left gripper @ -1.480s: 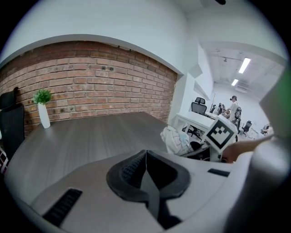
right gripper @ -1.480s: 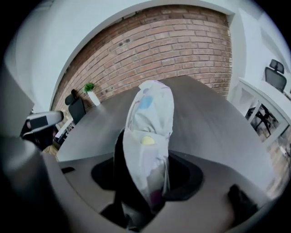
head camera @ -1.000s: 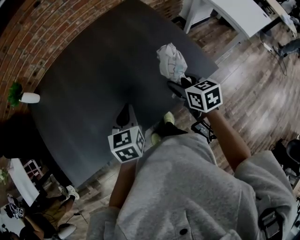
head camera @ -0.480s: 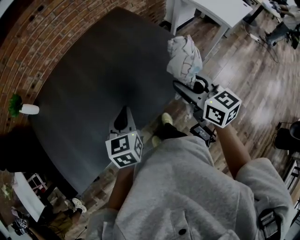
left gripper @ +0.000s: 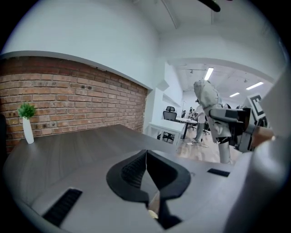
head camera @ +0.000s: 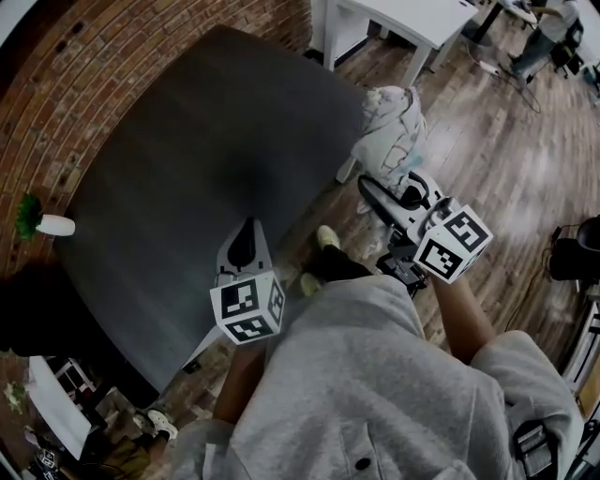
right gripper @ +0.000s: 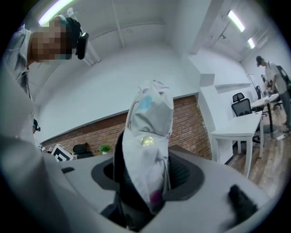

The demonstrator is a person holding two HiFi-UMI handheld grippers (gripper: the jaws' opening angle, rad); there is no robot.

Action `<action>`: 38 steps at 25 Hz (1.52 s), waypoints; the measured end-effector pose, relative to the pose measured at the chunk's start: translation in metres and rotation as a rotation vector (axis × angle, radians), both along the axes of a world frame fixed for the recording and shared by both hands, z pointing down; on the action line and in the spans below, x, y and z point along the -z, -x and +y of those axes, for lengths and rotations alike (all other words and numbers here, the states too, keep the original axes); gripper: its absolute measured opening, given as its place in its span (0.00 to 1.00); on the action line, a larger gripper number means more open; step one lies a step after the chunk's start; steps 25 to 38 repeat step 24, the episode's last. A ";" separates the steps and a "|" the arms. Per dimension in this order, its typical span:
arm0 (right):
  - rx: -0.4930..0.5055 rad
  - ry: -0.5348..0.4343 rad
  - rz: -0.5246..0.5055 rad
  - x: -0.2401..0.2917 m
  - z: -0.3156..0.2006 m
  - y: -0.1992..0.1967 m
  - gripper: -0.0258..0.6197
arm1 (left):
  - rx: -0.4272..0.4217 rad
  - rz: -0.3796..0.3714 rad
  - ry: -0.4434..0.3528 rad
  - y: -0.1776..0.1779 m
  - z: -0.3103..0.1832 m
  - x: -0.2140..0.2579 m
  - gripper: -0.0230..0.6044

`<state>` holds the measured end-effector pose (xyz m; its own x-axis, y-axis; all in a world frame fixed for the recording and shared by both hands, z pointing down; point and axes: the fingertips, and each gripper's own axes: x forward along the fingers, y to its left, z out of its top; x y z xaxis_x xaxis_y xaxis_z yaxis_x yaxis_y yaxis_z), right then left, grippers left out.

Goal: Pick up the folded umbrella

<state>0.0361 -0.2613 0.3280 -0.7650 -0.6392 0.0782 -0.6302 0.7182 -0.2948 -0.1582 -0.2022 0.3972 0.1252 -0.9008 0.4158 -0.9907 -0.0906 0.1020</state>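
The right gripper (head camera: pixel 380 192) is closed on the folded umbrella (head camera: pixel 394 122). In the right gripper view its two jaws stand quite wide apart, and both press the pale cloth of the umbrella (right gripper: pixel 148 132) between them. The cloth rises above the jaws and a darker part hangs below. In the left gripper view the umbrella (left gripper: pixel 207 98) stands upright in the air, with a pale shaft under the grip.

One second ago this gripper held the umbrella over the near corner of the table (head camera: pixel 187 169). Now the umbrella is past the table's edge, over the wood floor (head camera: pixel 487 141), and touches neither. The gripper has come away from the table together with it.

The left gripper (head camera: pixel 246 232) is empty and its jaws are pressed together. In its own view the two black pads of the left gripper (left gripper: pixel 146 170) meet in one line with nothing between them. It hovers over the near edge of the table, almost where it was before, only a little shifted, and it is well apart from the umbrella.

On the far left side of the table a small plant (head camera: pixel 30 202) stands in a white vase (head camera: pixel 58 225), as before. A brick wall (head camera: pixel 56 94) runs behind the table, and a white desk (head camera: pixel 403 14) stands beyond its far corner.
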 end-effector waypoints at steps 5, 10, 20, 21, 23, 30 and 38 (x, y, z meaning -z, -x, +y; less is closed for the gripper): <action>-0.025 -0.023 -0.019 0.013 0.013 -0.001 0.41 | -0.010 0.005 -0.019 0.004 0.007 0.013 0.06; -0.031 -0.043 -0.031 0.020 0.019 0.001 0.41 | -0.013 0.001 -0.021 0.006 0.013 0.018 0.06; -0.031 -0.053 -0.033 0.019 0.025 0.001 0.41 | -0.029 -0.007 -0.018 -0.005 0.014 0.018 0.06; -0.031 -0.056 -0.034 0.017 0.028 0.000 0.41 | -0.030 -0.008 -0.018 -0.007 0.016 0.016 0.06; -0.029 -0.059 -0.032 0.016 0.032 -0.001 0.41 | -0.032 -0.007 -0.018 -0.009 0.018 0.014 0.06; -0.029 -0.059 -0.031 0.015 0.033 -0.001 0.41 | -0.032 -0.007 -0.018 -0.009 0.019 0.013 0.06; -0.029 -0.059 -0.031 0.015 0.033 -0.001 0.41 | -0.032 -0.007 -0.018 -0.009 0.019 0.013 0.06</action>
